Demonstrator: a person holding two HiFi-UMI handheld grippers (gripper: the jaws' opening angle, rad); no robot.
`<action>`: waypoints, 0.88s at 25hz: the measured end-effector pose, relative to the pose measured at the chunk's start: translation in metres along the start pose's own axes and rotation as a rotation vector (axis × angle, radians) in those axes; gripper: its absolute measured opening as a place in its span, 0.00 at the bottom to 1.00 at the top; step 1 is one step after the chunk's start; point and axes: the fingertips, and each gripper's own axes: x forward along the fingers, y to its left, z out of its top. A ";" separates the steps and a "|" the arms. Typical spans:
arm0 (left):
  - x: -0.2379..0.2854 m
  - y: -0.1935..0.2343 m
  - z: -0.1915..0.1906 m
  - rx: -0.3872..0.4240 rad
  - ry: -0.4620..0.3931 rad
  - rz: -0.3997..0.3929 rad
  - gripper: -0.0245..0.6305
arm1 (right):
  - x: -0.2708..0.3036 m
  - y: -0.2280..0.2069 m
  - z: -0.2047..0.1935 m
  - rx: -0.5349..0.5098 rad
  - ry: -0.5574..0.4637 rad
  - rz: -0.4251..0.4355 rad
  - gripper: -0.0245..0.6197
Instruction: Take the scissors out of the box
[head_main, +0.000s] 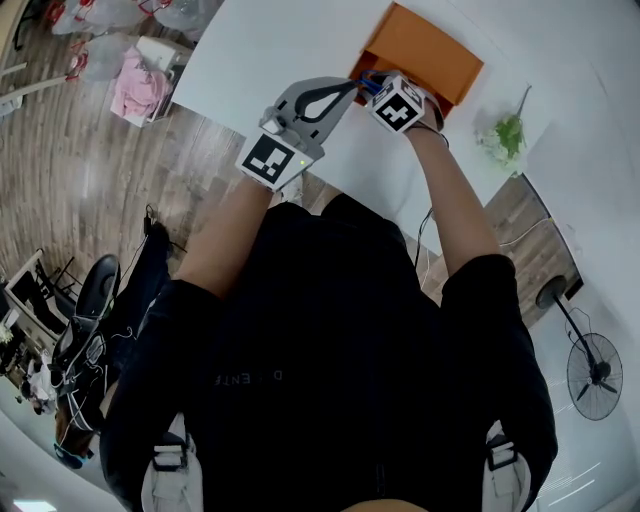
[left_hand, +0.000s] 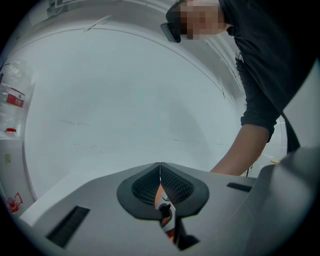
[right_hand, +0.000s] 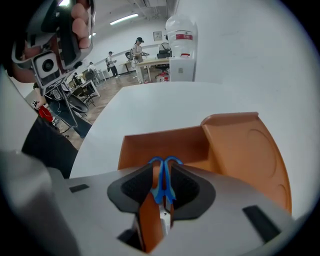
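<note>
Right gripper: released, jaws set apart on either side of the scissors, pads not pressed on them.
Scissors: blue-handled, inside the orange box.
Box: opened, placed on the white bench.
Left gripper: clenched, nothing held.

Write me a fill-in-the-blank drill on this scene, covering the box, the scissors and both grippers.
1. The open cardboard box on the white table is coloured ___.
2. The scissors in it have plastic handles coloured ___.
3. The right gripper, jaws open on either side of those handles, points down into the ___.
4. The left gripper, jaws shut, holds ___.
Missing words: orange; blue; box; nothing.
</note>
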 end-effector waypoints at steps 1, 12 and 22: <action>0.000 0.001 -0.001 -0.003 0.001 0.003 0.07 | 0.004 -0.001 -0.002 -0.004 0.011 0.002 0.23; -0.005 0.001 -0.004 -0.016 0.011 0.029 0.07 | 0.021 -0.004 -0.011 -0.046 0.082 0.011 0.23; -0.020 0.005 -0.002 -0.020 0.023 0.046 0.07 | 0.022 -0.006 -0.003 -0.038 0.034 -0.041 0.17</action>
